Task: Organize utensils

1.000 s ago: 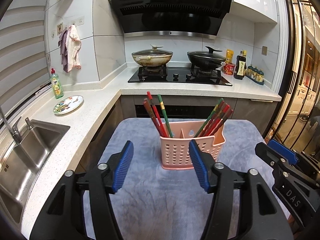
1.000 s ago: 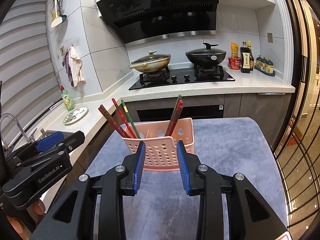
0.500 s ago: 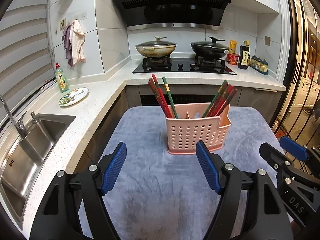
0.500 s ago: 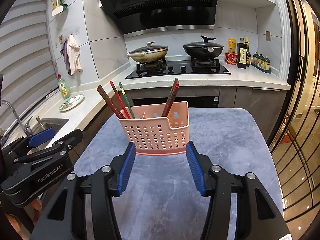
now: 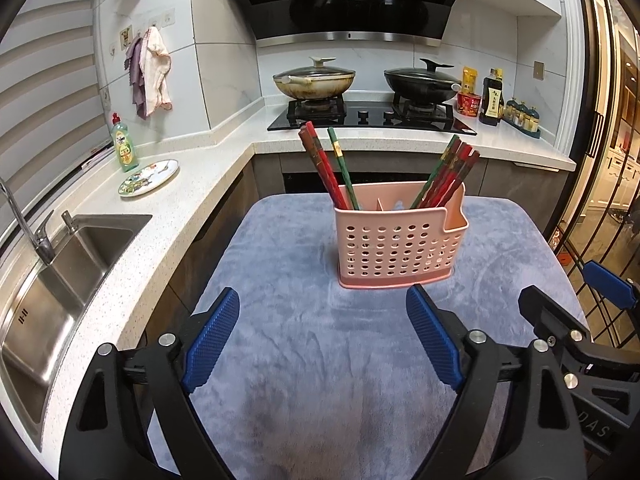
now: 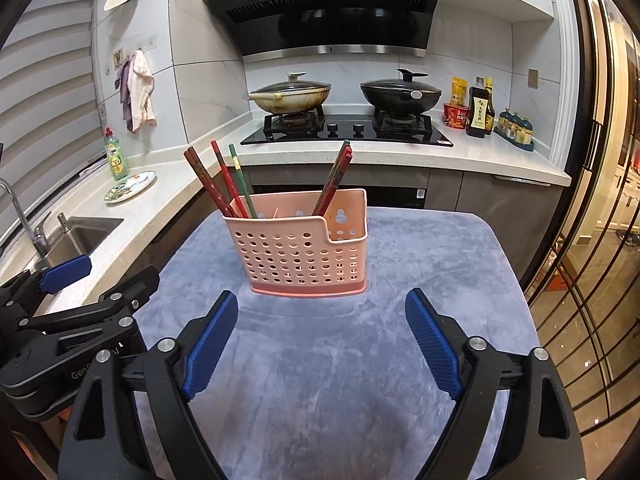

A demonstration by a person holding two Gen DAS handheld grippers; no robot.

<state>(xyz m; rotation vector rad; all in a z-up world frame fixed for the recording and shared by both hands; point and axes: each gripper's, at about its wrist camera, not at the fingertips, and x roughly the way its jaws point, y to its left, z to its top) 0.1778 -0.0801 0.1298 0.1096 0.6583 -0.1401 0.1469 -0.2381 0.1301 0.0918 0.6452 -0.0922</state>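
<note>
Pink perforated utensil basket (image 5: 398,242), upright on the grey-blue cloth (image 5: 304,344), toward its far edge, well apart from both grippers. Two chopstick bundles: left bundle (image 5: 326,168), red, brown and one green stick, leaning left in the left compartment; right bundle (image 5: 450,174), red and green, leaning right in the right compartment. A divider shows between them.

Left gripper (image 5: 322,334): blue ribbed pads spread wide, nothing between them. Right gripper (image 6: 320,338): likewise spread and empty.

Legible writing: "GenR…" partly cut off on the left gripper's body in the right wrist view; "DAS" on the right gripper's body in the left wrist view. Range hood (image 6: 320,4) carries a small logo, too small to read. Labels on the sauce bottle (image 6: 479,114) and dish soap bottle (image 6: 116,158) are illegible. Basket's lower interior hidden behind its wall.
</note>
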